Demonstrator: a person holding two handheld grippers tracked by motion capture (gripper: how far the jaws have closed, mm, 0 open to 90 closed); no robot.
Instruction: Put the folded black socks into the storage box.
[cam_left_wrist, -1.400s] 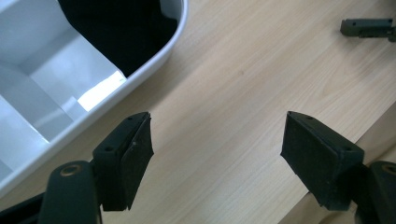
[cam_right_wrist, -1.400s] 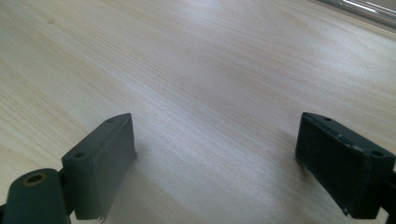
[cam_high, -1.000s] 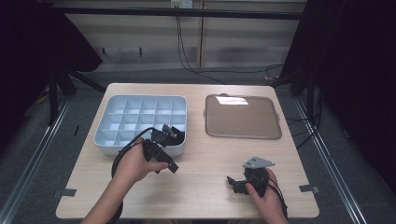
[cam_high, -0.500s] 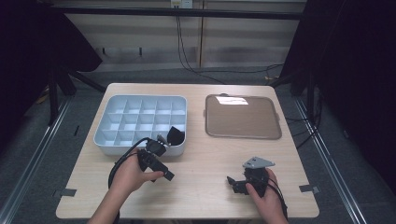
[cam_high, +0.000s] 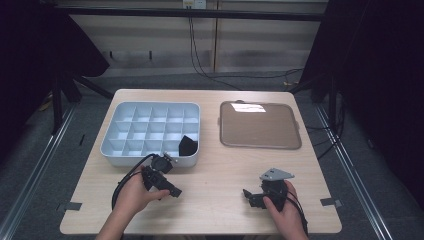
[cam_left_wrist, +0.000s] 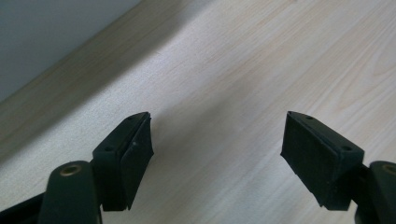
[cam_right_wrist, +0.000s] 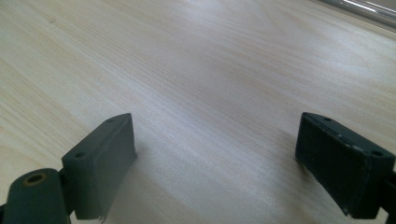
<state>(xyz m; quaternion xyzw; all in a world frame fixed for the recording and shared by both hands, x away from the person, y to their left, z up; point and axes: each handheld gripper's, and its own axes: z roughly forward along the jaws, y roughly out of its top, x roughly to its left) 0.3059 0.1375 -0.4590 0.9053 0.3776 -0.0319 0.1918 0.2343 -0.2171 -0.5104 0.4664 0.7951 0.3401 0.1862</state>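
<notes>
We have both grippers low over the bench (cam_high: 215, 210), jaws spread wide and empty in each gripper view, nothing but pale wood grain between them. The left gripper (cam_high: 172, 191) sits just in front of the grey compartment tray (cam_high: 112, 142); its own view catches the tray's wall at the upper left. The black piece (cam_high: 188, 145) lies in the tray's front right compartment, the nearest cell to that gripper. The right gripper (cam_high: 248, 196) is well apart, near the front edge, below the brown flat tray (cam_high: 260, 125).

We judge the placing done and the left hand clearing away. To do that well, we should keep the jaws open, lift clear of the tray's rim before swinging aside, and mind the trailing cable (cam_high: 125, 180) so it does not drag the tray.
</notes>
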